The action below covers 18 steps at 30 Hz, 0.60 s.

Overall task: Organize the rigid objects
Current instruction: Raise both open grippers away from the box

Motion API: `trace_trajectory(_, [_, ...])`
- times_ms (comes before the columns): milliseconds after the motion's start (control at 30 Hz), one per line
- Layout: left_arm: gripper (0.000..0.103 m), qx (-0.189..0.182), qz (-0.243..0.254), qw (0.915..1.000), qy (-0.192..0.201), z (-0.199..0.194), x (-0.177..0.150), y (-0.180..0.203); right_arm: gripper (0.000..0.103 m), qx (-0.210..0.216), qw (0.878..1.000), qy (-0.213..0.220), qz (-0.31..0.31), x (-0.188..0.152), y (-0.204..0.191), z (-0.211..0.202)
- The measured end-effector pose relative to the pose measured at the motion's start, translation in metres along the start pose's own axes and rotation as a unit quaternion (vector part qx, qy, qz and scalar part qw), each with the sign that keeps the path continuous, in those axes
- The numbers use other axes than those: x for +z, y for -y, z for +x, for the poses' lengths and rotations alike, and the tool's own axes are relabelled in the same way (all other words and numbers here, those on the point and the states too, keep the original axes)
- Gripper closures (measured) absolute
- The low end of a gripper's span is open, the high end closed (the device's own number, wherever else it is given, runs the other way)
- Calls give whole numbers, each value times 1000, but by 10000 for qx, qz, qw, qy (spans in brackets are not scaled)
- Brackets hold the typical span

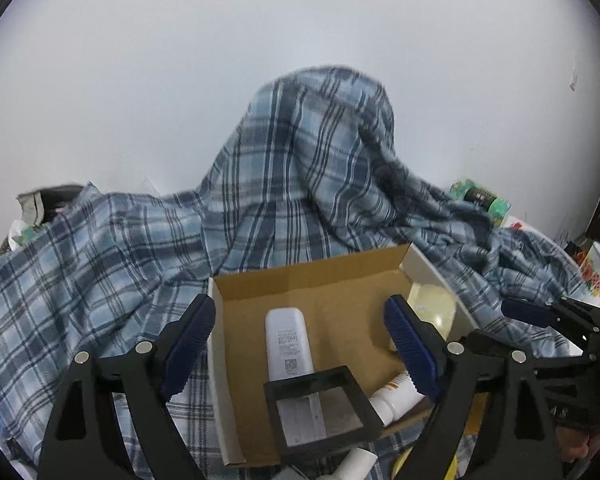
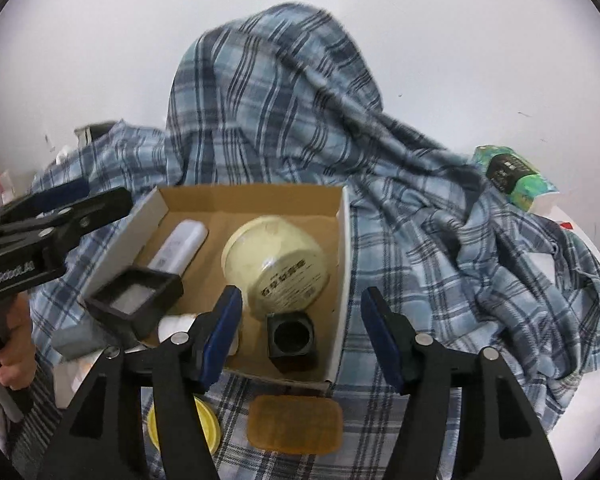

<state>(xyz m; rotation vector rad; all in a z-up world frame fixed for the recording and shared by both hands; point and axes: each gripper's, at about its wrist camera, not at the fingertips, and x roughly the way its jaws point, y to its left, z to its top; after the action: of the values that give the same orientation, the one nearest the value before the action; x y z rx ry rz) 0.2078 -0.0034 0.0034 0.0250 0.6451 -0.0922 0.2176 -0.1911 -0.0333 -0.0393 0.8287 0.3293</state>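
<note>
Sorting looks well under way. Draped over everything is a blue plaid cloth (image 2: 420, 240), and on it sits the open cardboard box (image 2: 342, 264), the landmark for all else.

Inside the box, toward its far right, a cream round tub (image 2: 276, 256) lies tilted. Along the box's left side lies a white flat bottle (image 1: 286, 340), label up. A black square frame (image 1: 322, 412) rests at the box's near left corner, seemingly perched across the rim. At the box's near middle stands a small black square cup (image 2: 291, 336). A white tube (image 1: 396, 394) with an orange band lies beside the frame.

Outside the box, just in front of its near wall, a yellow round lid (image 2: 208, 428) and an amber flat piece (image 2: 295, 426) remain on the cloth, so I judge these still need placing.

The left gripper (image 1: 300, 352) hangs over the box with jaws spread wide, nothing between them. The right gripper (image 2: 302, 336) is parted above the black cup, not pressing it.

Print on the tub and bottle is too small to read; the left gripper's body reads roughly "GenRobot.AI".
</note>
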Motion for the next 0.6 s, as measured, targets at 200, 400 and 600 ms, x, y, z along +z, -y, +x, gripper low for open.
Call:
trace_trajectory(200, [15, -34, 24, 9992, 393, -49, 4, 1, 42, 18, 9995, 319, 83, 9, 3, -31])
trace_trajectory(400, [1, 54, 123, 9936, 1121, -107, -6, 9, 38, 19, 9968, 795, 7, 13, -5, -74])
trace_trajectory(600, [0, -43, 137, 9894, 1445, -138, -22, 15, 38, 181, 9945, 1026, -36, 8, -14, -101])
